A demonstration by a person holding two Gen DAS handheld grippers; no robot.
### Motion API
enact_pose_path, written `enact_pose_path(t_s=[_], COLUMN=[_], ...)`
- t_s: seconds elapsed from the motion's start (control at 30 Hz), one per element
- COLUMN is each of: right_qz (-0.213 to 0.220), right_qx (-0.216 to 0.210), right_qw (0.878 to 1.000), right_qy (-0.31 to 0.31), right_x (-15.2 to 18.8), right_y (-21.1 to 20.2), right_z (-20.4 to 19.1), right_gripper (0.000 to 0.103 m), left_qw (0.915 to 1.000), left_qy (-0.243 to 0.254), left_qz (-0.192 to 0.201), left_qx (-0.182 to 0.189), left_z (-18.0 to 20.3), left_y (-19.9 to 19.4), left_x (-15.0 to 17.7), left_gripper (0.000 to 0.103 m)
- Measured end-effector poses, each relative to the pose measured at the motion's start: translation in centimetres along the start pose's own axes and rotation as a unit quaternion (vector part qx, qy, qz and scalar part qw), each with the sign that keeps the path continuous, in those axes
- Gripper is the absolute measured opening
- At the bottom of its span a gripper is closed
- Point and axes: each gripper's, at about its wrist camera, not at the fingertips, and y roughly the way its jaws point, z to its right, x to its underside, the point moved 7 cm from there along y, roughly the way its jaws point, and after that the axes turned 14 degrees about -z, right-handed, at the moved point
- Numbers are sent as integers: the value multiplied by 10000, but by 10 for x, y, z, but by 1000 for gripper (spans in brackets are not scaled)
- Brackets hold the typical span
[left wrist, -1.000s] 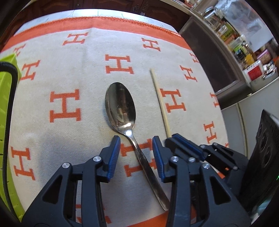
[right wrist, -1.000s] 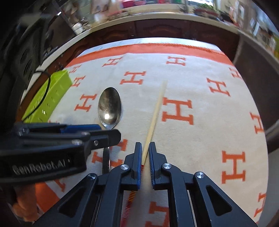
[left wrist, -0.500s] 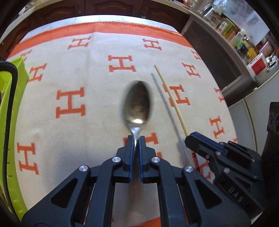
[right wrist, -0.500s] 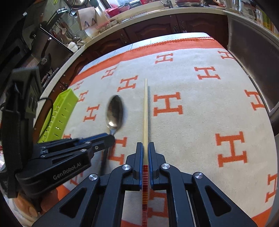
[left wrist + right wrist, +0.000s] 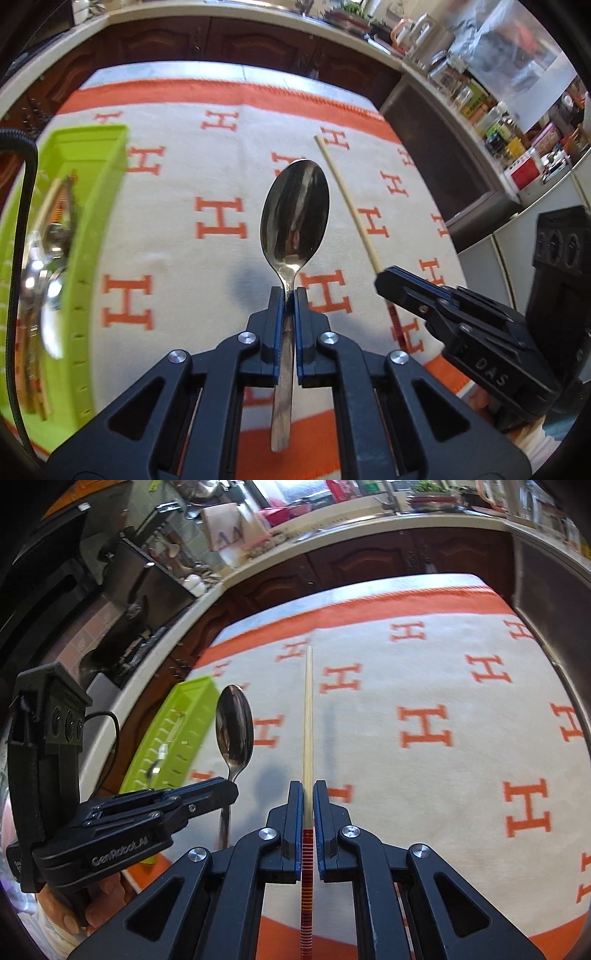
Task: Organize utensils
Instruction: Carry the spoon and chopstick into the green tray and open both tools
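Note:
My left gripper [image 5: 289,295] is shut on the neck of a steel spoon [image 5: 295,214], bowl pointing away, lifted above the cloth. My right gripper [image 5: 308,788] is shut on a pale chopstick [image 5: 307,709] with a red-striped end, also raised off the cloth. In the left wrist view the right gripper [image 5: 384,282] stands to the right with the chopstick [image 5: 347,199] sticking out ahead. In the right wrist view the left gripper [image 5: 232,790] is at the left, holding the spoon [image 5: 234,731]. A lime-green utensil tray [image 5: 99,206] lies at the left with cutlery inside.
A cream cloth [image 5: 424,701] with orange H marks and an orange border covers the table. Dark wooden cabinets [image 5: 221,44] run behind it. A counter with jars and packets [image 5: 491,122] lies at the right. The tray [image 5: 184,716] sits by the table's left edge.
My left gripper closed on the spoon's neck and lifted it off the cloth. My right gripper, shut on the chopstick throughout, raised it too. The green tray has come further into view.

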Motion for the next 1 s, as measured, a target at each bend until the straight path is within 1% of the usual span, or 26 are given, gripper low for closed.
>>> enact_pose_path(t_s=[0.17, 0.37, 0.47, 0.6, 0.7, 0.77, 0.87, 0.93, 1.0], right_qz=[-3, -61, -164, -484, -679, -858, -1011, -1083, -1080], right_qx=[-247, -569, -715, -952, -1056, -1095, -1057, -1031, -916], right_qw=[9988, 9941, 9914, 9870, 9860, 9862, 9875, 9879, 9896], right_qy=[-415, -917, -1082, -1204, -1100, -899, -586, -418, -253], right_x=[-12, -26, -31, -37, -44, -48, -55, -59, -63], right_y=[-2, 6, 17, 46, 73, 93, 117, 128, 139], right_z=[-57, -138, -178, -225, -246, -251, -248, -241, -231], right_gripper=[5, 5, 5, 5, 5, 5, 5, 5, 5], left_qw=[9992, 9942, 9920, 9895, 9890, 9889, 9895, 9908, 9918], left_qy=[-128, -410, -583, -781, -901, -1022, -1109, -1085, -1071], left_qz=[385, 991, 1115, 1210, 1152, 1046, 868, 732, 586], left_qx=[8, -109, -123, -136, -202, -269, -318, -348, -388], left_z=[-22, -65, -86, -120, -145, -164, -188, -196, -203], left_y=[-52, -127, -151, -180, -185, -178, -157, -139, -120], left_x=[9, 24, 30, 37, 33, 25, 7, -5, -16], left_gripper=[3, 1, 0, 0, 0, 0, 0, 0, 0])
